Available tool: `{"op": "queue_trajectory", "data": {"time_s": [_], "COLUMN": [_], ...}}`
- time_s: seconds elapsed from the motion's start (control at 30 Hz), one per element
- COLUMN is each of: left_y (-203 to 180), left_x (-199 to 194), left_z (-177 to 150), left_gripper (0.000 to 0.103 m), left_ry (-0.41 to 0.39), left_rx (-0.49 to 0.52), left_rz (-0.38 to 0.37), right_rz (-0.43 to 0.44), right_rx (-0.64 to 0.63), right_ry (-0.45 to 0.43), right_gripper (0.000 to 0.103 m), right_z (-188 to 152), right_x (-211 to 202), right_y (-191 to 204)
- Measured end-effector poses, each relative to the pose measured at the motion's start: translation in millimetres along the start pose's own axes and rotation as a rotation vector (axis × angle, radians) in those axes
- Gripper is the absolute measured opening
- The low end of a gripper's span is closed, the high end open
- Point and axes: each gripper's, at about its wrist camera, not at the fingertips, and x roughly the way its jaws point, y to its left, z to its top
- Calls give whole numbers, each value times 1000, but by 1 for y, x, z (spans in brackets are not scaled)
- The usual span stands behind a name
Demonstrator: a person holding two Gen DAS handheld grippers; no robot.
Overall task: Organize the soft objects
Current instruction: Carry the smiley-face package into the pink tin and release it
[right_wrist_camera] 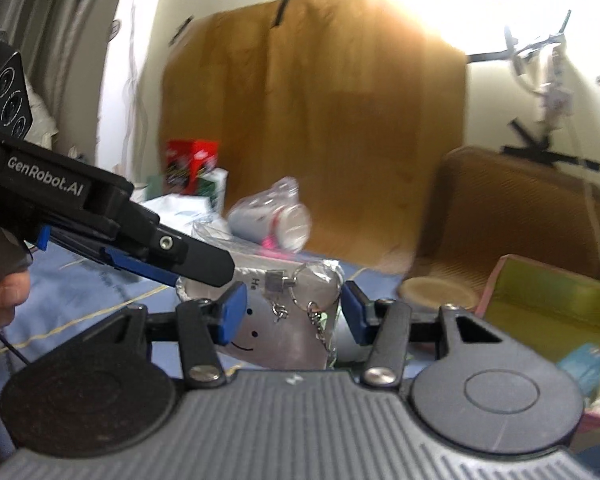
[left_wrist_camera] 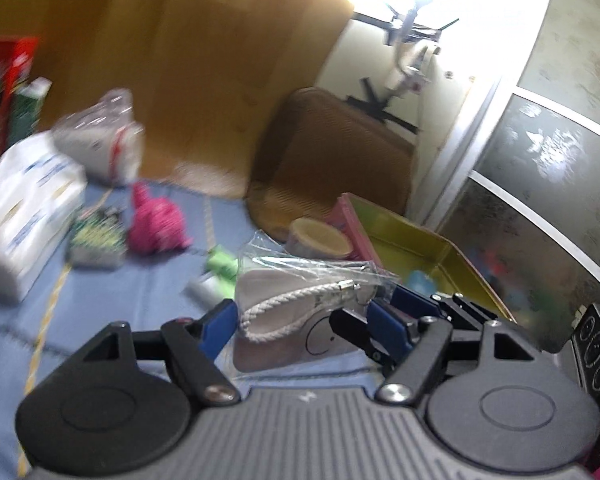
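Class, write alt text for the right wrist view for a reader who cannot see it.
The right gripper jaws close on a grey smiley-face pouch in clear wrapping, with a keyring attached. The left gripper reaches in from the left over a blue cloth; an open yellow-green box sits at right.

Blurred box contents [left_wrist_camera: 500,276] unreadable; left gripper [right_wrist_camera: 204,268] hides the pouch's [right_wrist_camera: 284,320] top corner.
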Motion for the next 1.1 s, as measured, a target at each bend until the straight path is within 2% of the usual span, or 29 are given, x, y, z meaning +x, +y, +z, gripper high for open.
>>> {"op": "queue_trajectory", "data": {"time_s": [0.3, 0.6, 0.73, 0.87, 0.97, 1.1], "left_y": [-70, -142, -160, -165, -159, -143], "left_x": [69, 150, 177, 183, 174, 152], "left_z": [25, 26, 20, 15, 13, 11], "left_gripper": [73, 73, 75, 75, 75, 75], "left_ry": [36, 96, 111, 112, 100, 74], "left_rx": [145, 248, 268, 277, 287, 272], "left_rz": [-109, -212, -217, -199, -197, -197], "right_rz": [-197, -407, -469, -629, -597, -579], "right_rx": [58, 145, 169, 192, 292, 278], "right_ry": [-58, -40, -19, 34, -7, -43], "right_gripper": [55, 55, 56, 62, 62, 62], "right_z": [-2, -23, -34, -47, -53, -49], "right_x": [-32, -60, -64, -55, -66, -67], "right_y": [-65, -134, -153, -168, -174, -159]}}
